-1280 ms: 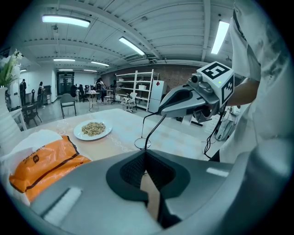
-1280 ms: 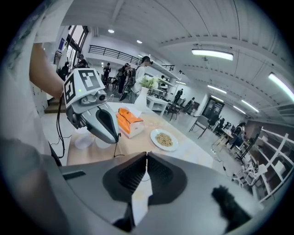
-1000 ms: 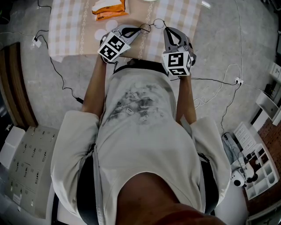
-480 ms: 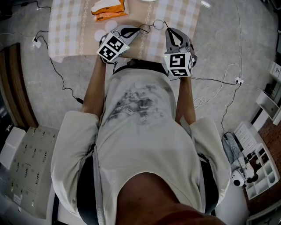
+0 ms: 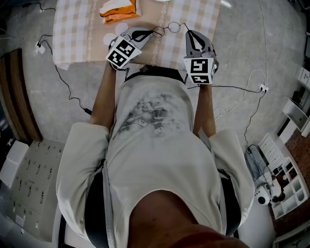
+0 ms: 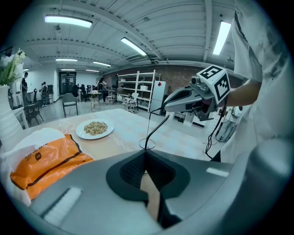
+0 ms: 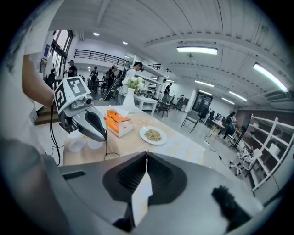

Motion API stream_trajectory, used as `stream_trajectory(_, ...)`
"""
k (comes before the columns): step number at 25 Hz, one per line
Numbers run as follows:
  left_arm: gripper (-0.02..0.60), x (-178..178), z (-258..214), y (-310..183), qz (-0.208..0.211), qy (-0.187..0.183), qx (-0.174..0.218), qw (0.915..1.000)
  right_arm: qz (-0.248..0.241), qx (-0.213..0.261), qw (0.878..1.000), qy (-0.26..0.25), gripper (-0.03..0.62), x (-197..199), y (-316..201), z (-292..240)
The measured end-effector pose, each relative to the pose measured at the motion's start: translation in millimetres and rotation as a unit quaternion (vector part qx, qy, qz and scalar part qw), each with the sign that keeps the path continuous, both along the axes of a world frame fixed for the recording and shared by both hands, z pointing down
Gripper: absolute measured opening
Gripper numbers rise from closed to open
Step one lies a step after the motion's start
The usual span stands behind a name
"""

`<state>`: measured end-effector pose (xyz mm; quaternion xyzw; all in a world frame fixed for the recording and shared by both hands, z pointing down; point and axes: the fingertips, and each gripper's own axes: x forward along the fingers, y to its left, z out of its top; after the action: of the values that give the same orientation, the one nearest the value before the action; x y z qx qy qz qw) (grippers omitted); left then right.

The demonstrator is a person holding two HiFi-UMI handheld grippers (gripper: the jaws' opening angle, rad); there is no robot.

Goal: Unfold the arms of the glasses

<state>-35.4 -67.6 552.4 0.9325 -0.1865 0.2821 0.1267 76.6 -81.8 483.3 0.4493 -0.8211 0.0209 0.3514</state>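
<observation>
glasses (image 5: 170,27): held up above table (image 5: 77,34) | left hand-held gripper (image 5: 155,32): clamped on glasses frame beside one lens | right hand-held gripper (image 5: 186,32): jaws together on glasses arm | orange packet (image 5: 118,9): lying on table

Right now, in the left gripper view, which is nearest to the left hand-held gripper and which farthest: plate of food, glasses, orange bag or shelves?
1. Glasses: pinched in the left hand-held gripper, dead ahead.
2. Orange bag: on the table, low left.
3. Plate of food: farther along the table, left of centre.
4. Shelves: far back of the room.
</observation>
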Motion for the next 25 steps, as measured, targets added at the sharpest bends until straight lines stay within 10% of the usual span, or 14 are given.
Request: stream_trajectory(25,0.008,-3.3,0.1,-0.5,-0.009,0.001,-0.001,1.0000,0.017,-0.006,1.000,-0.022,0.021,3.8,1.9,2.4)
